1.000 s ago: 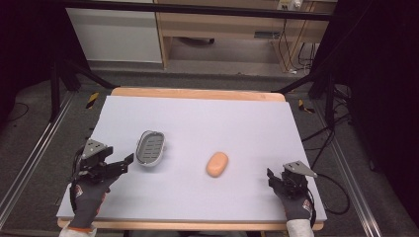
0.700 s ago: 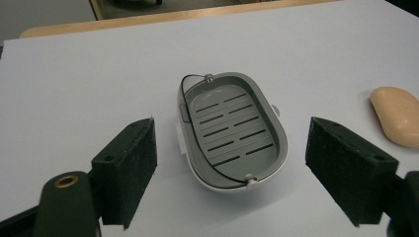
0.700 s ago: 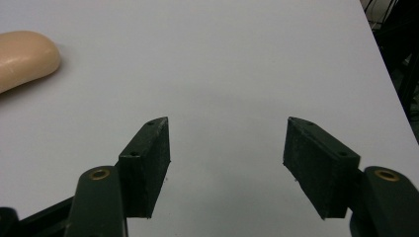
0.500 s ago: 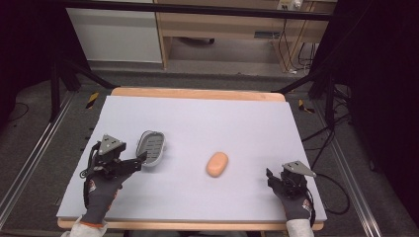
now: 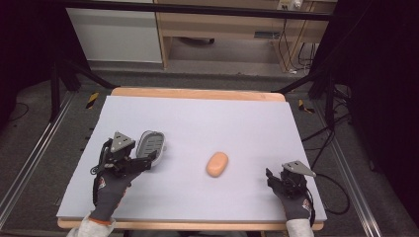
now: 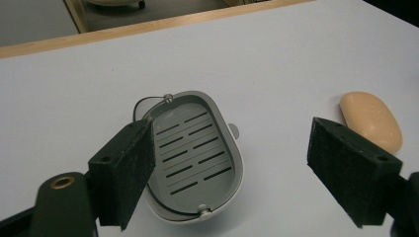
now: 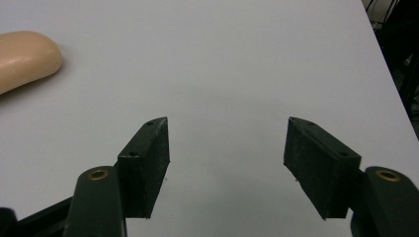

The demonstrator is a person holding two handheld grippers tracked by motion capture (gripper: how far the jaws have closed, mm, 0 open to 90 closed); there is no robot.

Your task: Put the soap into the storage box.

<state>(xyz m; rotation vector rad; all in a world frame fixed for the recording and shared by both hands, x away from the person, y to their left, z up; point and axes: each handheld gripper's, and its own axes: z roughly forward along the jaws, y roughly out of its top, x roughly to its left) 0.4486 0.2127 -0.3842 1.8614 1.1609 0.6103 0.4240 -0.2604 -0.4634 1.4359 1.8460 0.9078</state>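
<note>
Soap dish [image 5: 149, 143] is lying on the left part of the white bench [image 5: 237, 118], its long axis running from the near left toward the far right in the high view, roughly along the line of the left tool [image 5: 146, 159]. In the left gripper view the dish [image 6: 195, 153] is sitting between that tool's [image 6: 247, 173] 2 black jaws, which are standing wide apart; the left jaw is overlapping the dish's near-left rim, though contact is hard to judge, and the right jaw is well clear of it. The dish is oval and grey, with a slotted insert showing 2 columns of short dark slits, a pale outer rim, and 2 small metal knobs, 1 at each end. Its near end is partly hidden behind the left jaw.

An orange, rounded bar of soap [image 5: 217, 164] is lying near the middle of the bench, apart from the dish, with its long axis tilted toward the far right. In the right gripper view the soap [image 7: 24, 59] is being cut off by the left edge.

The right tool [image 5: 272, 177] is sitting at the near right of the bench, held by a gloved hand [image 5: 296, 200], with its jaws spread open over bare white surface.
</note>
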